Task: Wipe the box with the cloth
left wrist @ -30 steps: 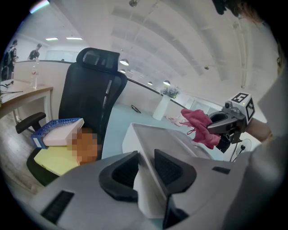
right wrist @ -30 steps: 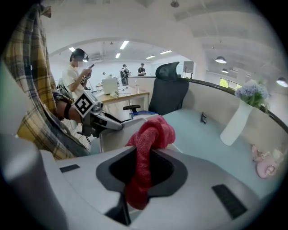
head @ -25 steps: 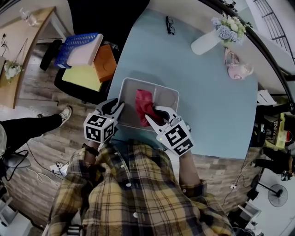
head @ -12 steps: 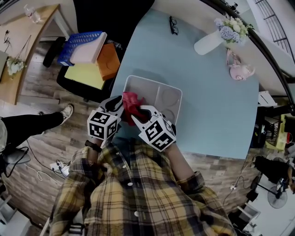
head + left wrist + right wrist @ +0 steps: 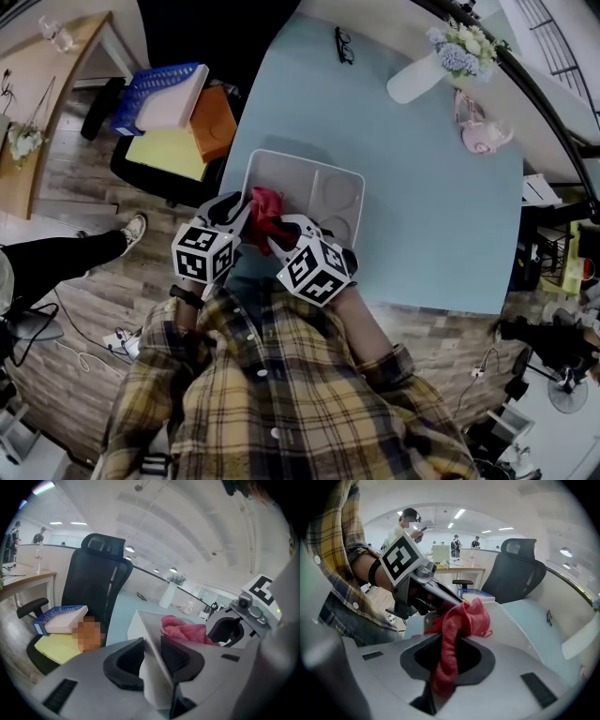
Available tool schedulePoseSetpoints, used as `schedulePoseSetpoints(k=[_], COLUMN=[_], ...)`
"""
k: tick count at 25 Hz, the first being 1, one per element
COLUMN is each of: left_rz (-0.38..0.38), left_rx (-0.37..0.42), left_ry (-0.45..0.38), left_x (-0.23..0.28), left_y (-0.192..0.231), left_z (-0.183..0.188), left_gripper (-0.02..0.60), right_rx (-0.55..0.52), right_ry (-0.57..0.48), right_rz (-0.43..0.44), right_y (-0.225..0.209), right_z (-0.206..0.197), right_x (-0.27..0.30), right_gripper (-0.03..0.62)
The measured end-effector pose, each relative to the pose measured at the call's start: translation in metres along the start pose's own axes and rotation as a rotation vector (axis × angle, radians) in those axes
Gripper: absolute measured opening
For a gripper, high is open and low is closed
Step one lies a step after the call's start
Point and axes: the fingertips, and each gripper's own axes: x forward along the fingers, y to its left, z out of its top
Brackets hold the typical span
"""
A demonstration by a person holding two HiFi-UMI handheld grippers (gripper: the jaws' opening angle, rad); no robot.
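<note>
Head view: the box [image 5: 291, 173] sits on the table [image 5: 431, 216], touching the left tongs [image 5: 234, 211] and right tongs [image 5: 279, 230].

Left gripper view: the left tongs pinch the box's thin wall.

Right gripper view: the right tongs clamp the red cloth [image 5: 461, 620], which is bunched inside the box beside the left tongs.

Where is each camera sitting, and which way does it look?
Head view: on the person's head, looking steeply down at the pale blue table and white plastic box; the yellow plaid shirt shows.
Left gripper view: on the left gripper, looking along its jaws, shut on the box's wall, toward a black office chair.
Right gripper view: on the right gripper, looking along its jaws, shut on the red cloth; the shirt shows.
Shared: both gripper views show the cloth and chair.
</note>
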Motion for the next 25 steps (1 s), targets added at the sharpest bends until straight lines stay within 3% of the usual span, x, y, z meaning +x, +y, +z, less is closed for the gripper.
schedulePoseSetpoints(k=[13,25], left_rz=[0.006,0.013], left_rx=[0.008,0.013], left_ry=[0.001,0.011], left_x=[-0.001,0.0], left_y=[-0.001,-0.001], left_z=[0.0,0.001], left_gripper=[0.11,0.11], right_rx=[0.046,0.121], right_ry=[0.059,0.025], right_rz=[-0.036,-0.054], right_y=[-0.013,-0.018], right_z=[-0.04,-0.065], right_x=[-0.029,-0.057], right_gripper=[0.074,0.074])
